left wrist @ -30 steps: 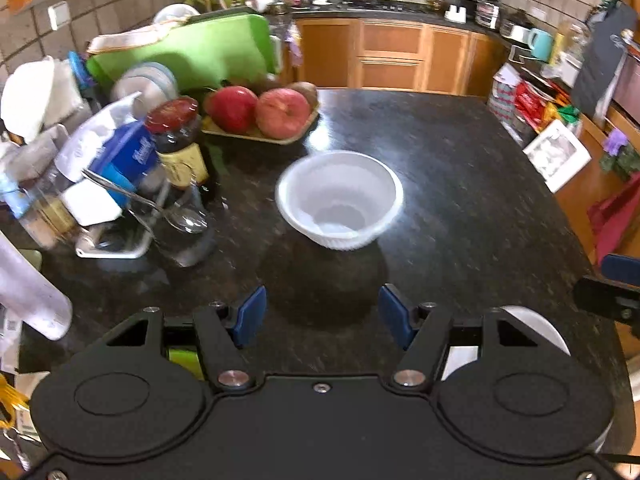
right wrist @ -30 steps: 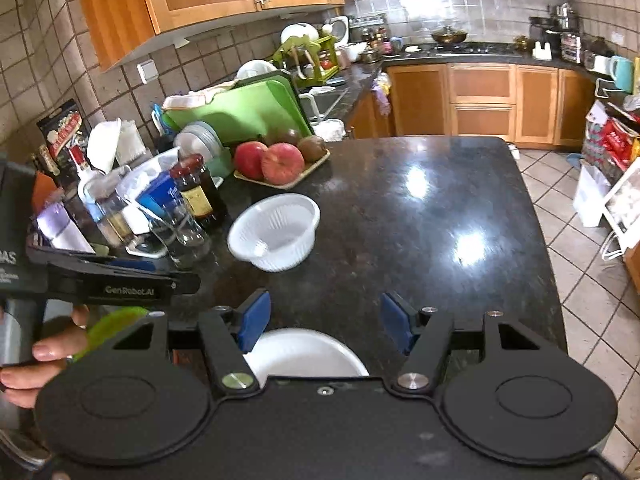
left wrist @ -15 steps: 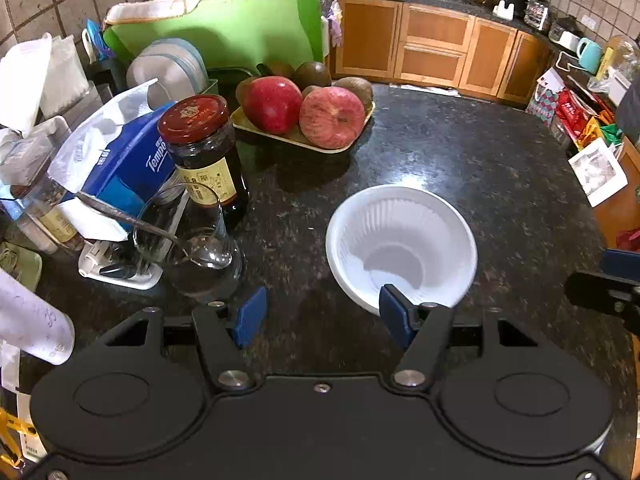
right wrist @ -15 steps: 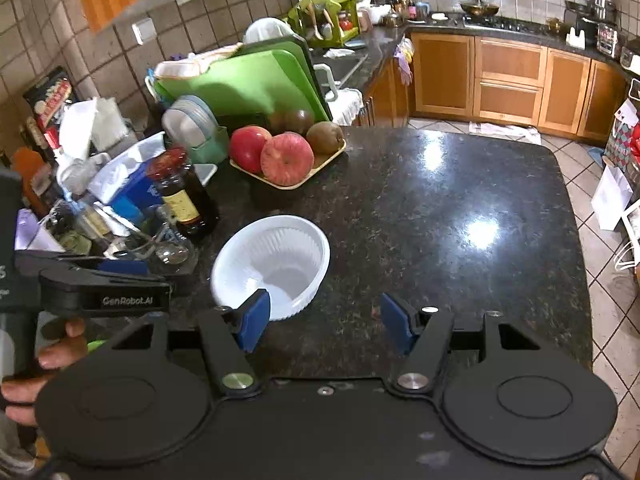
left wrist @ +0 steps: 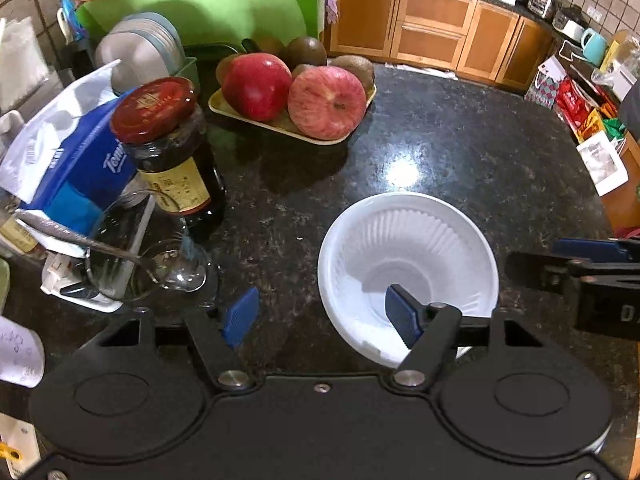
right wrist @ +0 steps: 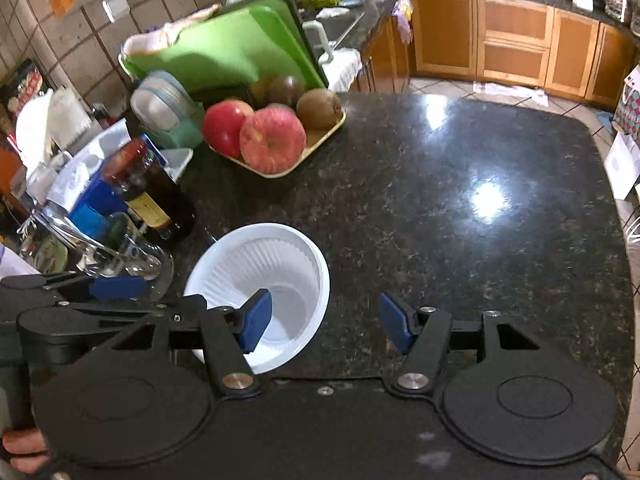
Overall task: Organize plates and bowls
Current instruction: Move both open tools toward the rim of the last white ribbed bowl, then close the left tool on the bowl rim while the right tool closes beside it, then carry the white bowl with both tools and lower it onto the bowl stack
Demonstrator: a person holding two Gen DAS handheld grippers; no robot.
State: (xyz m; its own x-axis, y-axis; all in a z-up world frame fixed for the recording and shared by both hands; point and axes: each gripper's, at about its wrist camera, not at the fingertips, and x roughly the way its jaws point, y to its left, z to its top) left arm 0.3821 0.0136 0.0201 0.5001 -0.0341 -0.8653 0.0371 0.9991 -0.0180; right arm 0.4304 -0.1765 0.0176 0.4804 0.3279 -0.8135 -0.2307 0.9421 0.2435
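Note:
A white ribbed plastic bowl [left wrist: 408,256] stands upright on the black granite counter [left wrist: 460,152]. My left gripper [left wrist: 322,318] is open; its right finger [left wrist: 402,318] hangs inside the bowl over the near rim, its left finger [left wrist: 240,318] outside over the counter. In the right wrist view the bowl [right wrist: 260,268] sits at the lower left. My right gripper [right wrist: 326,322] is open; its left finger [right wrist: 256,322] is over the bowl's inside, its right finger [right wrist: 394,328] over bare counter. Neither gripper holds anything.
Left of the bowl stand a dark jar with a red lid [left wrist: 172,152], a glass with a spoon [left wrist: 140,252] and a blue tissue pack [left wrist: 68,168]. A tray of apples and kiwis [left wrist: 296,100] and a green cutting board with stacked plates [left wrist: 144,48] are behind.
Both grippers moved forward and down toward the bowl. The left gripper's right finger now reaches inside the bowl, and the right gripper's left finger now overlaps it. The white plate near the right gripper left view.

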